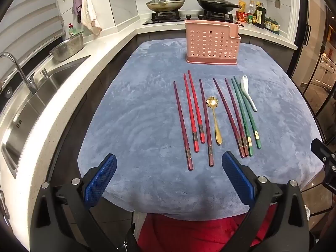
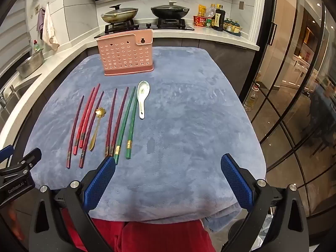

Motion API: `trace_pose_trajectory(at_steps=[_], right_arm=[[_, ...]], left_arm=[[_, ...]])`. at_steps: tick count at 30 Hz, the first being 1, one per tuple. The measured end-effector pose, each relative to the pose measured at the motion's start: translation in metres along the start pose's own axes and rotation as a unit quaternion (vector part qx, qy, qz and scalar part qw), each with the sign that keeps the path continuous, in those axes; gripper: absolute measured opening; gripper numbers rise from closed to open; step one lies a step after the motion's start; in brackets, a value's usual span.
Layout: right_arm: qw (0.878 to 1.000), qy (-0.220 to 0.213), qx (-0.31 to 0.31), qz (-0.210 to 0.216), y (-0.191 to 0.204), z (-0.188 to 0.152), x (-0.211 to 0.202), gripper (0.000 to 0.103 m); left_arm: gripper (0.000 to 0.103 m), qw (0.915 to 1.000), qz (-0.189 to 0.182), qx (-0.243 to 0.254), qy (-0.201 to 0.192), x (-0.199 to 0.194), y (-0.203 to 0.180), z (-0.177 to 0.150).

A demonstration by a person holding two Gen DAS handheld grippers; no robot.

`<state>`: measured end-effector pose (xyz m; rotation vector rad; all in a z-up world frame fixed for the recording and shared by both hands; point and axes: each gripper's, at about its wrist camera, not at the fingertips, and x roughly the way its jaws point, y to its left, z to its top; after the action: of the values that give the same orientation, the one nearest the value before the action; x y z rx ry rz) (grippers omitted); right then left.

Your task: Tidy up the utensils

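Pink perforated plastic holder (image 1: 212, 42): 12 o'clock, upright to receive.
Lacquered chopsticks (image 1: 194, 113): laid parallel for picking.
Left gripper (image 1: 169, 169), right gripper (image 2: 168, 169): spread wide, empty.

We look from two wrist cameras held low at the near edge of the blue plush table cloth (image 1: 130, 113), both facing forward toward the pink perforated plastic utensil holder (image 1: 211, 42) at the far end. In the left view the holder sits right of centre; in the right view the holder (image 2: 127, 52) sits left of centre, so the right camera stands to the right of the left one. Both stay well back from it. Both views share the cloth (image 2: 189, 115), the holder and the stove counter beyond.
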<state>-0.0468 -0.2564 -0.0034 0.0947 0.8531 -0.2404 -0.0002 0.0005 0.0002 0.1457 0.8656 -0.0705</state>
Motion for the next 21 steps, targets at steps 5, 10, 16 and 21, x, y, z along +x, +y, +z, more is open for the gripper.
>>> trace_pose_trajectory(at_steps=[5, 10, 16, 21], right_arm=[[1.0, -0.001, 0.003, 0.004, -0.0002, 0.0001, -0.0003, 0.096], [1.0, -0.002, 0.004, 0.003, -0.0005, 0.0005, -0.0007, 0.096], [1.0, -0.003, 0.004, 0.004, -0.0004, 0.0004, -0.0013, 0.096], [1.0, -0.003, 0.004, 0.004, -0.0005, 0.0004, -0.0018, 0.096]], left_arm=[[0.096, 1.0, -0.001, 0.001, 0.003, 0.0004, 0.0002, 0.0], [0.096, 1.0, -0.001, 0.0, 0.003, 0.0003, 0.0002, 0.0001], [0.096, 1.0, -0.001, 0.0, 0.004, -0.0011, 0.0052, 0.0011], [0.096, 1.0, 0.0, 0.001, 0.004, -0.0004, 0.0035, -0.0007]])
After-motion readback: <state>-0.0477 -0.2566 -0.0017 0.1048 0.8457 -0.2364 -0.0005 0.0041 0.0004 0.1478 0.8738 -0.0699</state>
